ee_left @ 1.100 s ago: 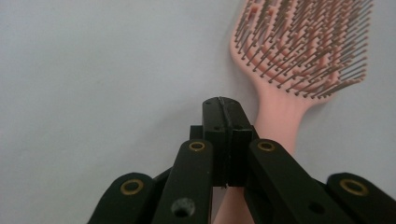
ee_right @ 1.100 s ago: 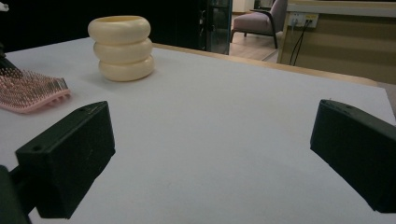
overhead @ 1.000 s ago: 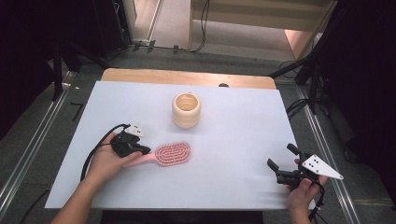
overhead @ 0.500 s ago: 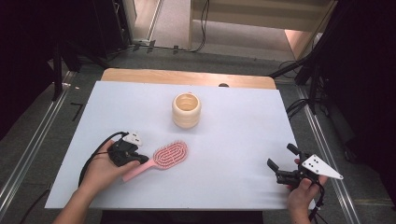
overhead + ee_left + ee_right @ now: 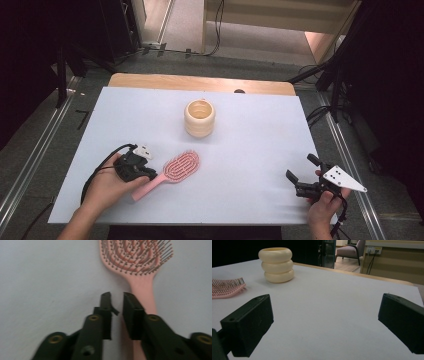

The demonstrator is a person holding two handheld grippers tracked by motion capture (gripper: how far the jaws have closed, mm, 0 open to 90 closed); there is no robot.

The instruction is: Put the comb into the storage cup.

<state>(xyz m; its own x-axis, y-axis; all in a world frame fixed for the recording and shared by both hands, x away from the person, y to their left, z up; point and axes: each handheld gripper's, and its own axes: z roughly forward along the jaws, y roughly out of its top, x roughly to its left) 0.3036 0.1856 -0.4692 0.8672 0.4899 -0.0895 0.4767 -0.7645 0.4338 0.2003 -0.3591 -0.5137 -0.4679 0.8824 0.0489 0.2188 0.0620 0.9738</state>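
left gripper (image 5: 116, 298): jaws parted by a narrow gap after just opening, nothing clamped between them, one jaw lying over the handle of the pink hairbrush (image 5: 140, 262), which rests bristles up near the surface's front-left corner. right gripper (image 5: 324, 322): jaws spread wide and empty, near the front-right corner. cream ribbed cup (image 5: 199, 118): upright, toward the back edge.

High view looks down; tool cameras sit low, close, sharing the pink hairbrush (image 5: 176, 169).
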